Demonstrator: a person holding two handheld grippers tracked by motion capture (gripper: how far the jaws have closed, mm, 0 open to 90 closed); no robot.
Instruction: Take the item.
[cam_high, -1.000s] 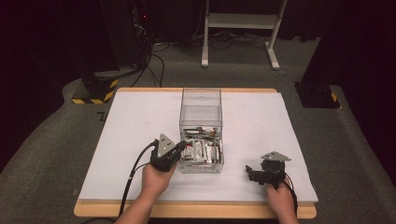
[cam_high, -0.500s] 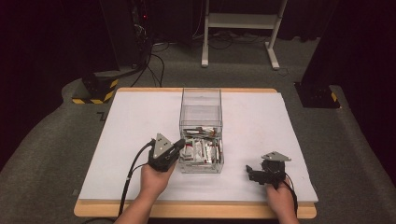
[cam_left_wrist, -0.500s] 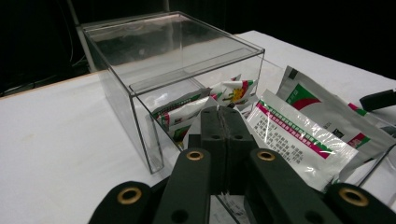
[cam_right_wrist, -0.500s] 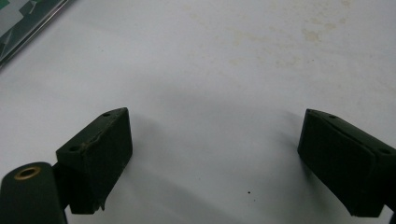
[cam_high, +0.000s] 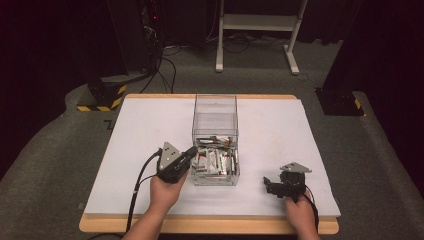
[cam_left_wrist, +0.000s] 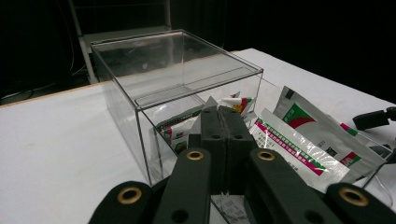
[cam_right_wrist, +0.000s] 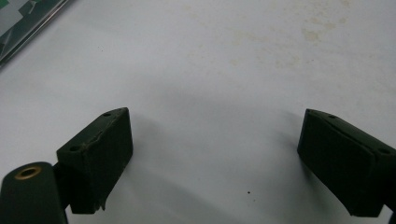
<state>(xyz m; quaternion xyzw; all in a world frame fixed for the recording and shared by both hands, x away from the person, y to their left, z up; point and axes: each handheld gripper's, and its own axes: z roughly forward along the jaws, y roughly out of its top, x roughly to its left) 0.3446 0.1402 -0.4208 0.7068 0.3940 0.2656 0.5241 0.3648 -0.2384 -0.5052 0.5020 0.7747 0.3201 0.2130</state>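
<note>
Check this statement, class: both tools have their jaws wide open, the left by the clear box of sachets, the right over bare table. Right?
Not quite. The left tool has its jaws shut, as the left gripper view shows, beside the clear box of sachets. The right tool is open over the table.

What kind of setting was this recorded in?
Probably a lab or test room: a white-covered wooden table on grey carpet, black equipment with trailing cables behind, and a yellow-and-black striped floor base.

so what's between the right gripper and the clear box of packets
Nothing: in the high view, bare white table separates the right gripper from the clear box.
</note>
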